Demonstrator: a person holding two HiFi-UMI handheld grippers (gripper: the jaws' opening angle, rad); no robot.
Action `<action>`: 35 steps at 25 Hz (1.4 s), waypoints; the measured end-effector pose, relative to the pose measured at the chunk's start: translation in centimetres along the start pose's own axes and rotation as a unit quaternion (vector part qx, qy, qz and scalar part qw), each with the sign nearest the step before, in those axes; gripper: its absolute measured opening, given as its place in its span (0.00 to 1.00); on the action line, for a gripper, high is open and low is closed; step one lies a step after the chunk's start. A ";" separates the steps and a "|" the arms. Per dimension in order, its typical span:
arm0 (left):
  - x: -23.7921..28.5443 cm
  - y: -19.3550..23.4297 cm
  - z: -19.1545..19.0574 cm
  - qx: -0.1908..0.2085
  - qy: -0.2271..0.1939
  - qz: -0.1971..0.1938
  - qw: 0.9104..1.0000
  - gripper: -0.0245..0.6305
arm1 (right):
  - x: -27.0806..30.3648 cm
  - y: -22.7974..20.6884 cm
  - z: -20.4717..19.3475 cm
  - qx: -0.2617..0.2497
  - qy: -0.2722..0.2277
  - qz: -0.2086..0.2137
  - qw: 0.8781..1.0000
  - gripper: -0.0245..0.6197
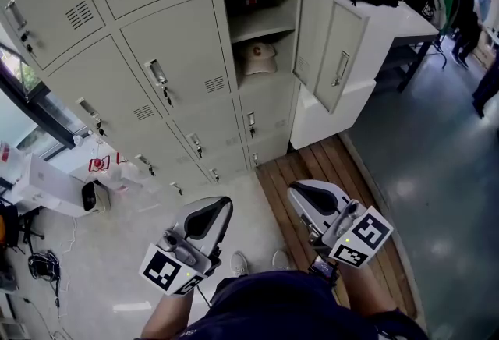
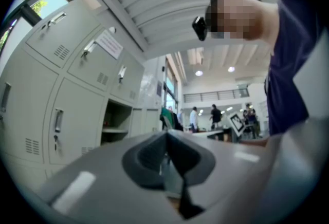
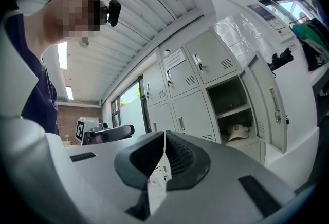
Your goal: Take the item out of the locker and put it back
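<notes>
Nearest, both claws hang above the floor, well apart from the lockers. The left claw [image 1: 212,210] has its jaws together on nothing, and the right claw [image 1: 306,195] is likewise closed and empty. Below them, pale floor [image 1: 117,253] meets a strip of wooden boards [image 1: 312,167] that runs up to the locker bank [image 1: 179,73], with open room between. One compartment stands open, its door [image 1: 331,46] swung right. A pale cap [image 1: 257,58] lies under its inner shelf [image 1: 261,23]. Beyond the door is a white worktop [image 1: 405,19]. Only the left gripper view shows people [image 2: 194,116] far down the hall.
</notes>
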State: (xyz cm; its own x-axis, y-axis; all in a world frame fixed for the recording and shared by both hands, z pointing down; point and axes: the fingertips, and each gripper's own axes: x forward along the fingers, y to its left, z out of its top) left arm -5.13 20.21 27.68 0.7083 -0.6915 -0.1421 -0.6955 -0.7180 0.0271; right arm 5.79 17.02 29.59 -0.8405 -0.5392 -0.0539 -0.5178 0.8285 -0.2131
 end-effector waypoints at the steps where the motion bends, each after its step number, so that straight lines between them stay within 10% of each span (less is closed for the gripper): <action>1: 0.2 -0.3 0.0 0.001 0.000 0.002 1.000 0.04 | -0.2 -0.2 0.1 0.002 -0.001 0.002 1.000 0.05; 35: 6.5 0.8 -2.6 -0.006 0.011 0.028 1.000 0.04 | 0.0 -7.7 -0.3 0.018 0.021 0.018 0.999 0.05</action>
State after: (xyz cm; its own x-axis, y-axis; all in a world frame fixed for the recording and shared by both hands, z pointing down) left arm -0.82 14.93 29.33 0.6708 -0.7322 -0.1181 -0.7329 -0.6788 0.0461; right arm 9.74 10.73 31.53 -0.8650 -0.5013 -0.0211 -0.4815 0.8413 -0.2458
